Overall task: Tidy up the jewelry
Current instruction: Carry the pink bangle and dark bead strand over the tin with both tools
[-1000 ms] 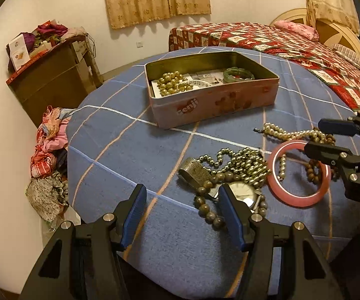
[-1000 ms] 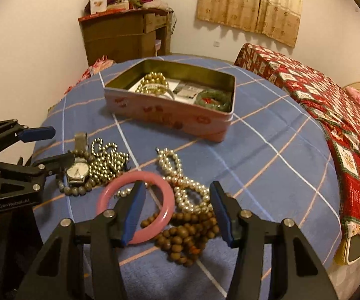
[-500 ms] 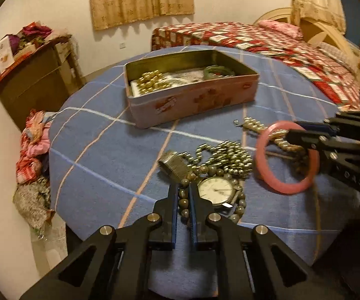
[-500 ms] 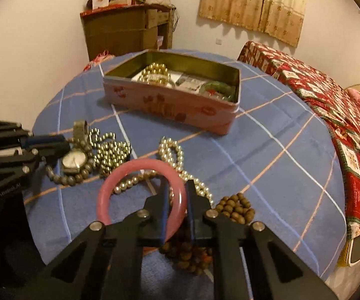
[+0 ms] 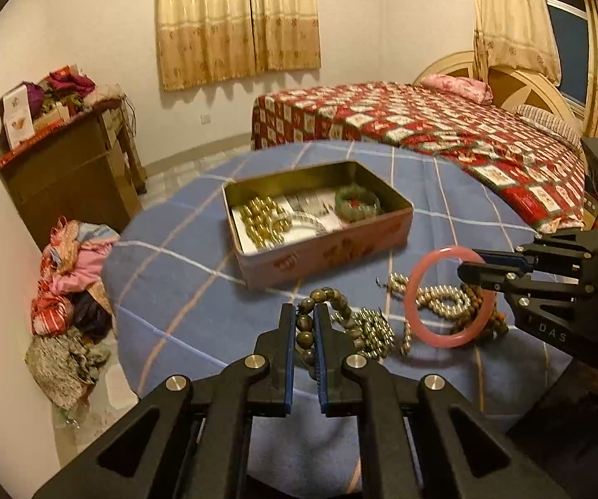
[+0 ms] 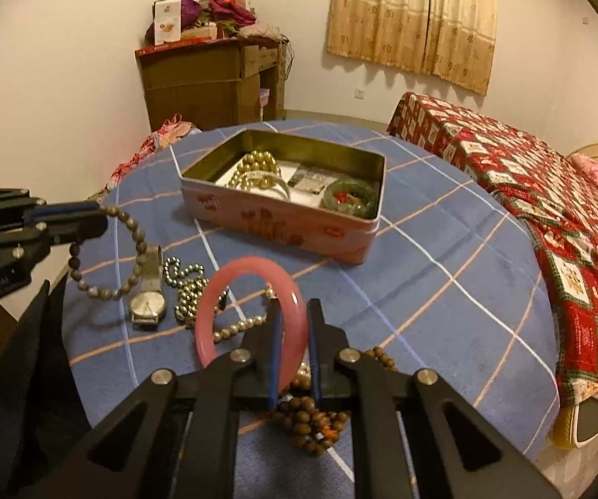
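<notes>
Left wrist view: left gripper [image 5: 302,316] pinched on grey bead bracelet [image 5: 320,296], lifted over blue table [image 5: 182,291]. Pink tin [image 5: 320,245] behind holds gold beads [image 5: 263,219], green bangle [image 5: 357,204].

Right wrist view: right gripper [image 6: 292,312] pinched on pink bangle [image 6: 232,282], held above table. Watch [image 6: 147,305], brown beads [image 6: 311,416] lie below.

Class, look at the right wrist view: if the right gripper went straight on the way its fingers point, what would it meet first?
Probably the near wall of the pink tin, which sits straight ahead of the right gripper holding the pink bangle; depth and height are uncertain.
</notes>
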`<state>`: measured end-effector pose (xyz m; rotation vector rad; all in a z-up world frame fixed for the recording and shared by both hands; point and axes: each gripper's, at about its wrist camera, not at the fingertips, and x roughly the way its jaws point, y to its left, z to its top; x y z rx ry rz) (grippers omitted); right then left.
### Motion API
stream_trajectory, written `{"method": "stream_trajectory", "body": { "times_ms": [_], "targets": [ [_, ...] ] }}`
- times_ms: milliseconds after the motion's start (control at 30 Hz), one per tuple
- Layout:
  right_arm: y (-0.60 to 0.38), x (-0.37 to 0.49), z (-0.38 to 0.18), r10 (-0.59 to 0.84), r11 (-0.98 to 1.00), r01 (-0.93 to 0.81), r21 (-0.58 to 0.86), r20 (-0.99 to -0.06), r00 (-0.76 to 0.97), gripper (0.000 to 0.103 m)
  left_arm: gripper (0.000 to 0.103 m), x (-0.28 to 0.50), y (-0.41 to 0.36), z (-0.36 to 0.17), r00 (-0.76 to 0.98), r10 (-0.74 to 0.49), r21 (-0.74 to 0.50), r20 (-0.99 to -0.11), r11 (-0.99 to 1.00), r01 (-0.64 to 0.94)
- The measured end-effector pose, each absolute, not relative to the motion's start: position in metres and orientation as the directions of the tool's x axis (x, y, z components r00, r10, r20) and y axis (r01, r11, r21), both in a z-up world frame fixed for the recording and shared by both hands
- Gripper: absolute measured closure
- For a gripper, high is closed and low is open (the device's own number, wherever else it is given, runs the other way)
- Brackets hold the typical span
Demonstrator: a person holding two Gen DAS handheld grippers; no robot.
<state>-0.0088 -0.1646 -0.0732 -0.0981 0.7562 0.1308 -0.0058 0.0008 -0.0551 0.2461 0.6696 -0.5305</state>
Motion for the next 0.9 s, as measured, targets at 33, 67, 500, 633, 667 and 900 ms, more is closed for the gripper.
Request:
{"method": "stream_trajectory", "body": {
  "times_ms": [33,67,500,633,667,900],
  "targets": [
    [-0.165,-0.009,-0.071,0.084,0.988,-0.152,-0.04,-0.685,0.724,0.09,0.096,-0.005,0.001,-0.052,0.671,-0.378,0.06,-0.637,0.844,0.533],
    [-0.166,-0.009,-0.068,0.084,0.988,-0.149,-0.038,-0.68,0.729,0.09,0.096,-0.002,0.002,-0.05,0.678,-0.375,0.061,-0.632,0.848,0.527],
    [-0.188,0.02,-0.038,0.066,0.995,-0.1,-0.018,-0.626,0.777,0.09,0.096,0.046,-0.011,-0.031,0.715,-0.373,0.067,-0.591,0.861,0.504],
    [-0.189,0.037,-0.032,0.055,0.995,-0.097,-0.034,-0.619,0.783,0.09,0.096,0.068,-0.015,-0.03,0.723,-0.358,0.075,-0.592,0.868,0.491],
    [-0.19,0.044,-0.031,0.052,0.995,-0.095,-0.037,-0.618,0.784,0.09,0.096,0.073,-0.017,-0.03,0.723,-0.355,0.077,-0.592,0.869,0.489],
    [-0.195,0.076,-0.028,0.04,0.995,-0.086,-0.046,-0.617,0.786,0.09,0.096,0.105,-0.032,-0.029,0.729,-0.341,0.096,-0.593,0.869,0.485]
  ]
}}
